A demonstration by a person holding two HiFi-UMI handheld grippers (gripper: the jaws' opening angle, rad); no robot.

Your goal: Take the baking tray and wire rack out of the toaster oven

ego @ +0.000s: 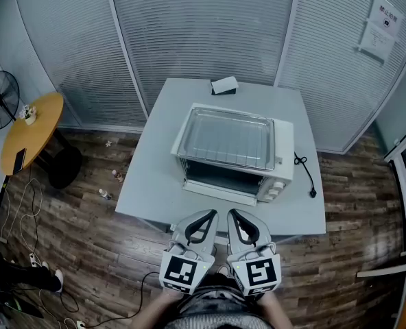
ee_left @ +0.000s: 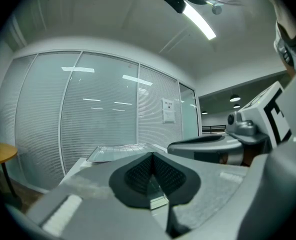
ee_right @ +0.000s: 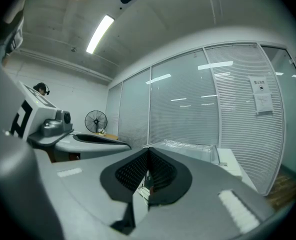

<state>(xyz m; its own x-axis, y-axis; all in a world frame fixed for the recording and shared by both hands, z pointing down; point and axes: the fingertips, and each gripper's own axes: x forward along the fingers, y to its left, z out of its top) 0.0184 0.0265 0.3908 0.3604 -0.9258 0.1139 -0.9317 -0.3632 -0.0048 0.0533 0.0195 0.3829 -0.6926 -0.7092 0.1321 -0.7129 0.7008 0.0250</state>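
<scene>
The silvery rectangular metal baking tray (ego: pixel 227 139), a wire rack (ee_right: pixel 188 145) apparently nested in it, lies atop the white boxy toaster oven (ego: pixel 280 173) on the pale grey table (ego: pixel 151 177), long axis crosswise. It sits straight ahead of the left gripper (ego: pixel 211 214) and right gripper (ego: pixel 232 214), both clamped shut, empty and about equally near.

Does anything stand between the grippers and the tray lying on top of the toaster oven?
Nothing visible does. The left gripper and right gripper hang shut and empty off the table's near edge, with open air up to the tray on the toaster oven.
</scene>
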